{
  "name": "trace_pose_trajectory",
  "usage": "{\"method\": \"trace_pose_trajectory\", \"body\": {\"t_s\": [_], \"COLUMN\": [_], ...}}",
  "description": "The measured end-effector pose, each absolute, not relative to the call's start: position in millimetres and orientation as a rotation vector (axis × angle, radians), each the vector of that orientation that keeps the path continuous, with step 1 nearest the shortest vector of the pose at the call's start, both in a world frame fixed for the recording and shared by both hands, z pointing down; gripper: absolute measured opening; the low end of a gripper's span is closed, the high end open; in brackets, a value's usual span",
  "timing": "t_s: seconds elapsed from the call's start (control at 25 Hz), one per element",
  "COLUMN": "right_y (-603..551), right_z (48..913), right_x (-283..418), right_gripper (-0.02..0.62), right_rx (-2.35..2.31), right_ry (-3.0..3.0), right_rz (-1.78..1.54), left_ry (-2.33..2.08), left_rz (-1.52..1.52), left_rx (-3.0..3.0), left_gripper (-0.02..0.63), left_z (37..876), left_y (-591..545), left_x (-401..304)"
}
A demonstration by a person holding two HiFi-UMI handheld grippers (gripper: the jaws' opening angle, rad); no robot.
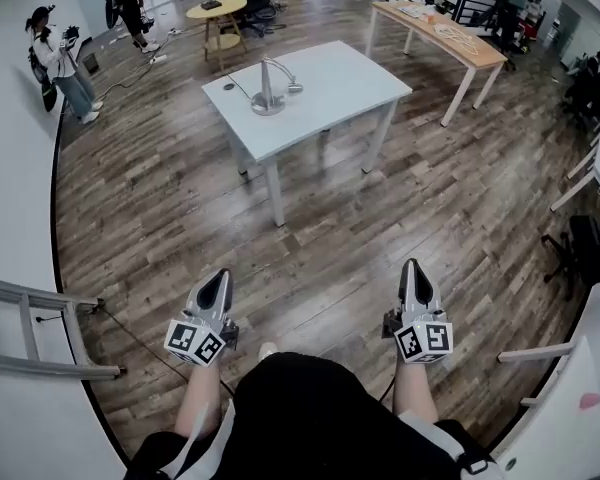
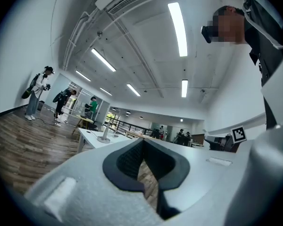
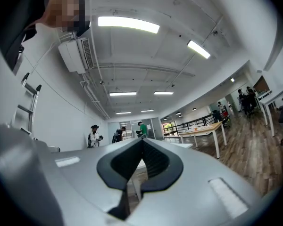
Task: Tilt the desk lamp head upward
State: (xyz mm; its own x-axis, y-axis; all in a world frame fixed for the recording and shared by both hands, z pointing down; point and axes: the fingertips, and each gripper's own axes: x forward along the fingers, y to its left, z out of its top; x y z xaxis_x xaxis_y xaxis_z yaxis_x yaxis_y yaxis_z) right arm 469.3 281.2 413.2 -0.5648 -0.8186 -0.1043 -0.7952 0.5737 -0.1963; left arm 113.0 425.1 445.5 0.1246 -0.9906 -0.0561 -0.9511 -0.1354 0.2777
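Note:
A silver desk lamp (image 1: 269,90) stands on a white table (image 1: 330,83) across the room, its round base on the tabletop and its head bent down to the right. In the left gripper view the desk lamp (image 2: 104,133) shows small and far off. My left gripper (image 1: 216,286) and right gripper (image 1: 412,273) hang low in front of me, over the wood floor, far from the table. Both are shut with nothing between the jaws.
A grey ladder frame (image 1: 40,333) leans at the lower left by the wall. A long wooden table (image 1: 440,33) and a round yellow table (image 1: 217,10) stand beyond. People (image 1: 55,63) stand at the far left. Chairs (image 1: 588,248) and desks line the right side.

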Motion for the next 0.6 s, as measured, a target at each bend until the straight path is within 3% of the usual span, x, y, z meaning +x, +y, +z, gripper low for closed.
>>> {"method": "trace_pose_trajectory", "body": {"t_s": [0.6], "right_y": [274.8], "right_z": [401.6], "right_x": [333.9], "right_gripper": [0.005], "right_rx": [-1.184], "right_ry": [2.728], "right_rz": [-0.145], "left_ry": [-2.081], "left_rz": [-0.355], "left_rx": [2.12], "left_gripper": [-0.008], "left_z": [443.9], "left_y": [450.5], "left_x": [1.0]}}
